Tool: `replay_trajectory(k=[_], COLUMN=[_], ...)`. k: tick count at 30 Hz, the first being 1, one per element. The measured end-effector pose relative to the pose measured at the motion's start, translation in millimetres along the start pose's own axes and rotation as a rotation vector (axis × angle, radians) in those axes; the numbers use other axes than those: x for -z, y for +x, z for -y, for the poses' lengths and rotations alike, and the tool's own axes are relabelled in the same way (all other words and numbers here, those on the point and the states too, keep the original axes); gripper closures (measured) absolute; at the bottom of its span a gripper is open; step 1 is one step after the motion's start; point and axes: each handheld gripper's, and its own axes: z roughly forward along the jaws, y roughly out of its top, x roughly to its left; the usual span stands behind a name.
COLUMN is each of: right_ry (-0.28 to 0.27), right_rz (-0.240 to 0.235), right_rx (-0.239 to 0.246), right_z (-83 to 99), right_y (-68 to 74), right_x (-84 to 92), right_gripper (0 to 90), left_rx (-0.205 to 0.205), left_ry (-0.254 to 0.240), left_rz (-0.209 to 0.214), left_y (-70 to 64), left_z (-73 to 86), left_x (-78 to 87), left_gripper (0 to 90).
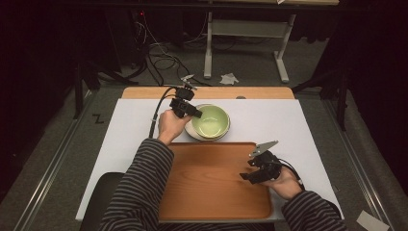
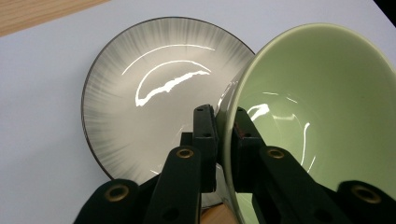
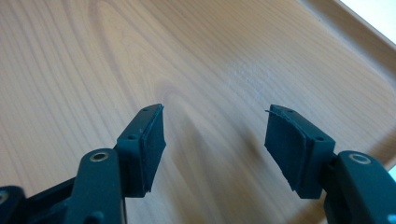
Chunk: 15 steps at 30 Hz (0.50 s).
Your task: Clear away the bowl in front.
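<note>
A pale green bowl (image 1: 211, 120) hangs tilted just above a grey-white plate with a dark rim (image 2: 154, 88), near the far middle of the white mat. My left gripper (image 1: 192, 113) is shut on the bowl's left rim; in the left gripper view the rim (image 2: 227, 126) runs between the two black pads, one inside the bowl (image 2: 322, 98) and one outside. My right gripper (image 1: 246, 177) rests low over the right part of the wooden tray (image 1: 211, 192). Its jaws stand open with nothing between them, bare tray wood (image 3: 210, 84) beneath.
The tray's raised edge (image 3: 355, 37) runs close to the right gripper. A white mat (image 1: 130, 125) covers the table; a strip of wooden tabletop (image 1: 211, 92) shows at the far edge. Beyond it are cables and a table frame (image 1: 245, 33) on the floor.
</note>
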Motion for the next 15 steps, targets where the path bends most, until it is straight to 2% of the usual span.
replay_trajectory(k=[4,6,8,13,15], right_ry=[-0.004,-0.004,-0.004,0.0,-0.001], right_rz=[0.0,-0.001,0.002,-0.005,-0.003], right_rx=[0.0,0.005,0.009,0.001,0.0], right_z=[0.1,0.1,0.1,-0.3,-0.2], right_y=[-0.8,-1.1,-1.2,-0.4,-0.4], right_x=[-0.2,-0.5,0.0,-0.2,-0.6], right_gripper=[39.4,39.4,39.5,39.5,39.4], left_rx=[-0.002,-0.017,-0.019,0.002,-0.011], left_ry=[0.0,0.007,0.014,0.025,0.032], left_rz=[0.012,0.018,0.037,0.072,0.078], left_y=[-4.3,-6.3,-8.4,-10.8,-11.7], left_z=[1.8,2.6,4.4,8.5,10.1], left_x=[3.9,7.4,12.3,18.8,21.3], left_gripper=[83.7,83.6,83.6,83.6,83.5])
